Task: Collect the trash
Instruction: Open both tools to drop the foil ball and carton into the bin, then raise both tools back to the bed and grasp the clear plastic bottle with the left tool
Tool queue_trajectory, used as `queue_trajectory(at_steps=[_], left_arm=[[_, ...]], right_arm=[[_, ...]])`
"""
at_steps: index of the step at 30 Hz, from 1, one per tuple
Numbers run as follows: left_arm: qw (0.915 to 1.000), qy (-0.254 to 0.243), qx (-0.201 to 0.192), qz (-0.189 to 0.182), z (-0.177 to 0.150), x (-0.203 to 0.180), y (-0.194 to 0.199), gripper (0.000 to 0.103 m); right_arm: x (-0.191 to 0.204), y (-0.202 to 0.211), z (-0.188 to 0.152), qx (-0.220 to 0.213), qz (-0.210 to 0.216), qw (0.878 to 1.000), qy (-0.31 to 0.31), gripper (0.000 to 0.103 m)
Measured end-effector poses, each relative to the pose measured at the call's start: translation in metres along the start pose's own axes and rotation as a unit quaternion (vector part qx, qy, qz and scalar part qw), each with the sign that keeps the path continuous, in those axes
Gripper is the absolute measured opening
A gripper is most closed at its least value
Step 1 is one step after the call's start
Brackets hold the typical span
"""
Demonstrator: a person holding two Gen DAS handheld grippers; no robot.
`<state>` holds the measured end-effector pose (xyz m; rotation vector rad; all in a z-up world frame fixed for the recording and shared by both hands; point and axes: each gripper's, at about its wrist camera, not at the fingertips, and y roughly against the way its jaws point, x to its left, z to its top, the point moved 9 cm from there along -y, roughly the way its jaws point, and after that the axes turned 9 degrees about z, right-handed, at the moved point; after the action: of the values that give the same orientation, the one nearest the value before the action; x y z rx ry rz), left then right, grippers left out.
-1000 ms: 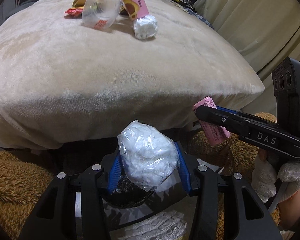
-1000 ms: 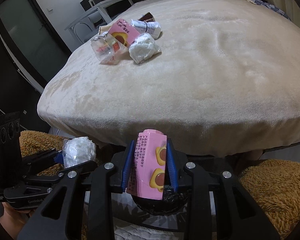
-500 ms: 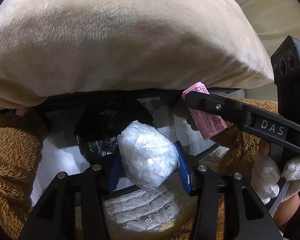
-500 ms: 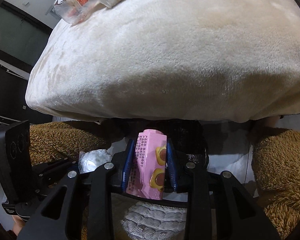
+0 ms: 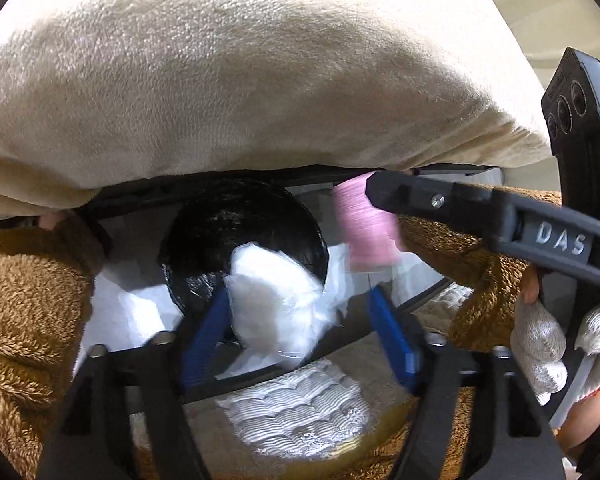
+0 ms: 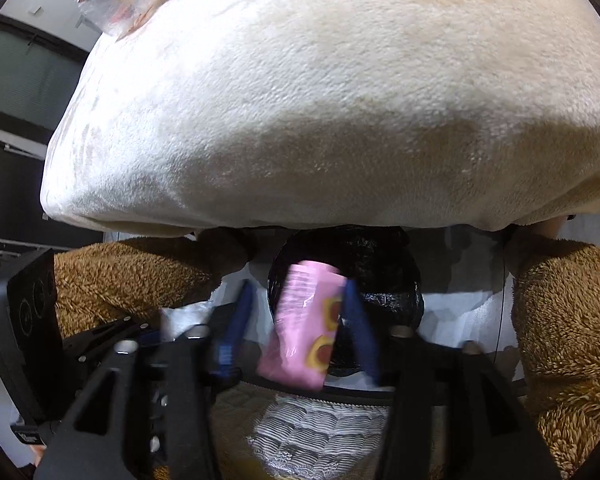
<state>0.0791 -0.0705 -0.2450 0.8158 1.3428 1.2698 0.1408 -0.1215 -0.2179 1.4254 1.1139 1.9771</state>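
Both hand-held grippers, left (image 5: 296, 320) and right (image 6: 296, 320), stand spread, and the white plastic wad (image 5: 276, 304) and pink carton (image 6: 304, 324) fall toward the black-lined bin (image 6: 380, 272). Hold both above its mouth until each piece clears the blue fingers (image 5: 392, 344).

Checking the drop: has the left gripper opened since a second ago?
Yes. Its fingers have spread from the white wad, which now hangs blurred over the black bin.
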Motion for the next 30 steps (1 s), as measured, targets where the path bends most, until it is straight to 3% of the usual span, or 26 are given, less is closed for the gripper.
queue_trajectory(at_steps=[17, 24, 30], left_arm=[[0.9997, 0.003, -0.024, 0.003, 0.005, 0.006, 0.017, 0.072], [0.9986, -0.003, -0.053, -0.003, 0.009, 0.005, 0.029, 0.072], [0.9941, -0.01, -0.106, -0.019, 0.013, 0.003, 0.053, 0.072]], right_arm=[[0.005, 0.021, 0.01, -0.043, -0.015, 0.999, 0.028, 0.058], [0.018, 0.038, 0.012, -0.086, -0.02, 0.994, 0.063, 0.058], [0.031, 0.068, 0.013, -0.146, -0.01, 0.984, 0.101, 0.058]])
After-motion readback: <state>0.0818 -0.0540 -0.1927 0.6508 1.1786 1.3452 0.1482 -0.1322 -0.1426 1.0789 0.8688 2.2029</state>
